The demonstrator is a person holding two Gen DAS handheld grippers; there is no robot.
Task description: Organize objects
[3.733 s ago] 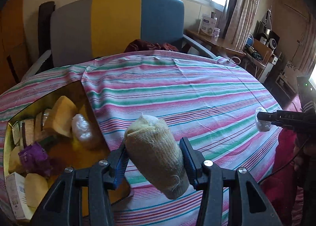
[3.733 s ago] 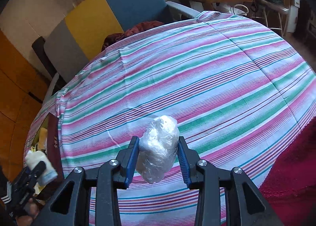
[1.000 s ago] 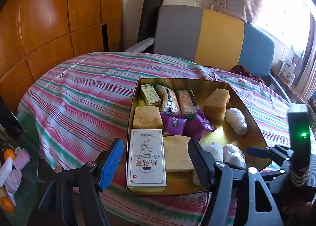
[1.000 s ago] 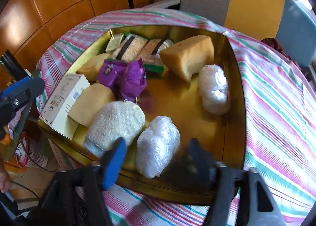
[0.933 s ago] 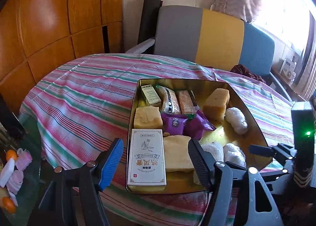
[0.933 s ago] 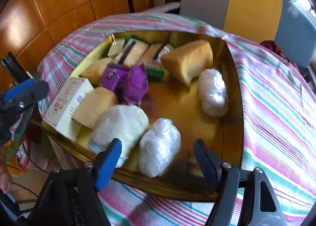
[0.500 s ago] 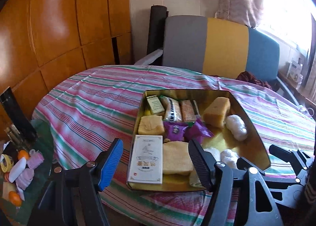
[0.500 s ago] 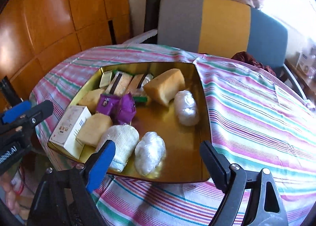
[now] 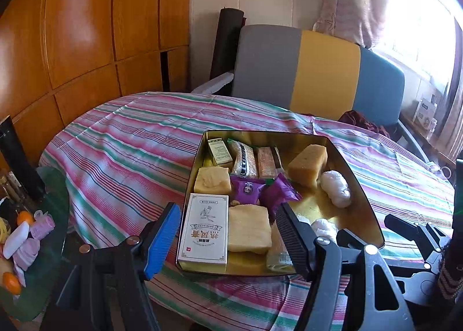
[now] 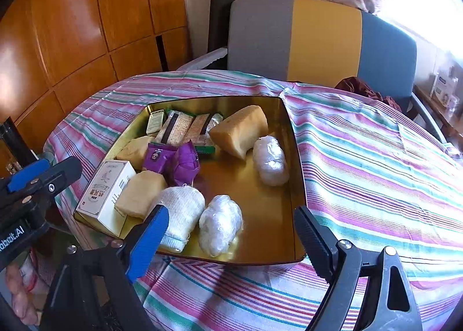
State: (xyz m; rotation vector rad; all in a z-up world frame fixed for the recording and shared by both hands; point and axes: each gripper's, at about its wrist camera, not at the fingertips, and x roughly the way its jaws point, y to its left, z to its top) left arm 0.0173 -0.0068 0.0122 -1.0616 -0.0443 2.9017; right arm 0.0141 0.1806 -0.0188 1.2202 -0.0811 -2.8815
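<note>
A gold tin tray [image 9: 358, 186] [image 10: 295, 157] sits on the striped table and holds several items. The cloth-wrapped bundle [image 10: 181, 215] and a plastic-wrapped bundle [image 10: 220, 222] lie at its near edge. Another plastic-wrapped bundle [image 10: 270, 160] [image 9: 335, 188], a white box [image 9: 202, 232] [image 10: 105, 192], yellow sponges [image 9: 308, 164] [image 10: 240, 130] and purple packets [image 9: 260, 189] [image 10: 173, 160] also lie in it. My left gripper [image 9: 228, 238] is open and empty in front of the tray. My right gripper [image 10: 231, 238] is open and empty, back from the tray's near edge.
The striped tablecloth [image 10: 376, 163] covers a round table. A grey, yellow and blue chair [image 9: 318, 76] stands behind it. A glass side table with small toiletries [image 9: 20, 232] is at the lower left. Wooden panels [image 9: 86, 27] line the left wall.
Both grippers have pulled back and up from the tray, open and empty. The cloth bundle and plastic bundle that they held earlier now lie in the tray.
</note>
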